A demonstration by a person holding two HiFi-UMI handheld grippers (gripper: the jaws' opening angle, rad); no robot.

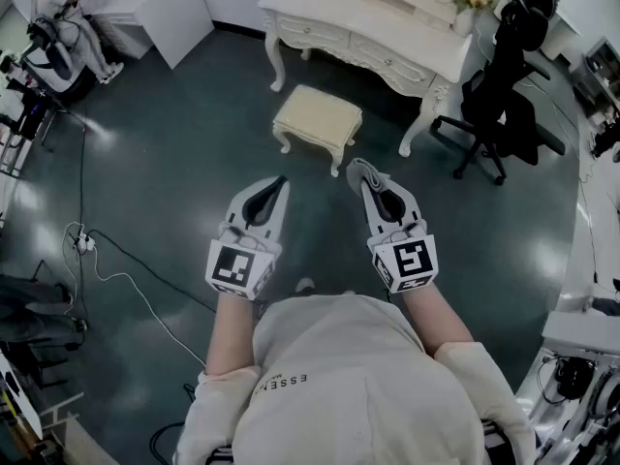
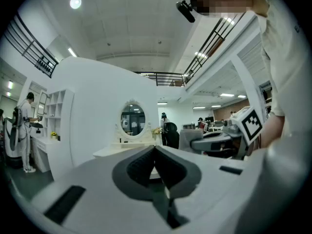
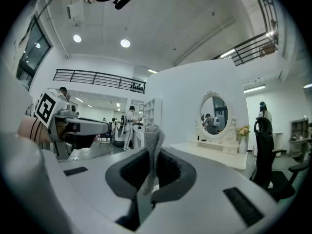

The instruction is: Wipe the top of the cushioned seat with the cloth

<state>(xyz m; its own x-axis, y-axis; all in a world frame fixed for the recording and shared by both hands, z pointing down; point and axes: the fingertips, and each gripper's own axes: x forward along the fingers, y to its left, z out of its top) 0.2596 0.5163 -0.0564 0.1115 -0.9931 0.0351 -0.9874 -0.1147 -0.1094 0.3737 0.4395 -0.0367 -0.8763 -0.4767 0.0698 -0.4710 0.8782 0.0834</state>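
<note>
Currently right gripper [image 1: 368, 184] fingers pinch cloth [image 3: 151, 140], left gripper [image 1: 279, 184] fingers pressed together; best lay cloth flat on cushioned seat [image 1: 318, 114] first.

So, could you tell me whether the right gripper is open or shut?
The right gripper is shut on the cloth: its own view shows the jaws pinching grey fabric.

At the frame's centre the jaws of the right gripper [image 3: 152, 162] are pressed together on a grey knitted cloth [image 3: 151, 139], which stands up above them. The left gripper [image 3: 104, 127] shows at middle left. A white dressing table [image 3: 217, 153] with an oval mirror [image 3: 214, 113] stands at right, a black office chair [image 3: 266, 156] at the right edge.
</note>
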